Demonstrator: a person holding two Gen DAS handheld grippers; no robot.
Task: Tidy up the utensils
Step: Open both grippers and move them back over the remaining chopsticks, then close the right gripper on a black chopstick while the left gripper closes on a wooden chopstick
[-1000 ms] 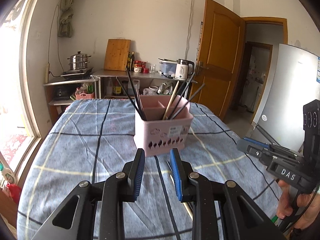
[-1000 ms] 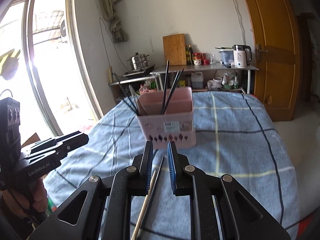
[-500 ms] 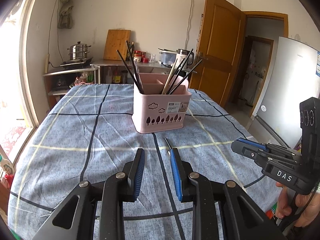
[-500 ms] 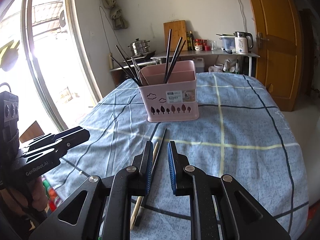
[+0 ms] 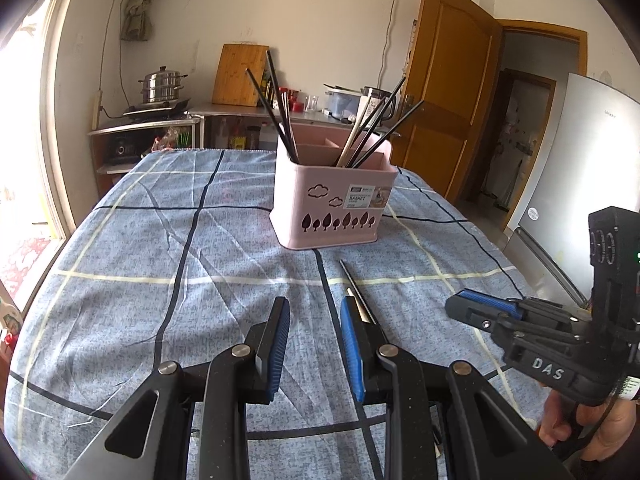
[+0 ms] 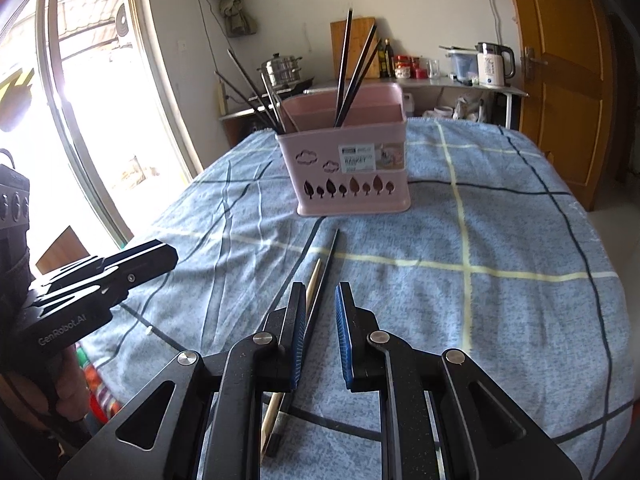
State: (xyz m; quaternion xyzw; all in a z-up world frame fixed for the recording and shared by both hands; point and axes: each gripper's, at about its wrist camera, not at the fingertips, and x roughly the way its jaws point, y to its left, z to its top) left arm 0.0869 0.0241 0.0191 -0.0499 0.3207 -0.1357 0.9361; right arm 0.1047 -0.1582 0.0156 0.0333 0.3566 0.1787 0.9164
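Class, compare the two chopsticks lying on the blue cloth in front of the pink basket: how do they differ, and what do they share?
The black chopstick is dark and reaches nearer the pink basket; the wooden chopstick is pale and its tip stops short of that. In the right wrist view, the black one lies to the right of the wooden one. Both lie flat on the cloth, side by side, pointing toward the basket.
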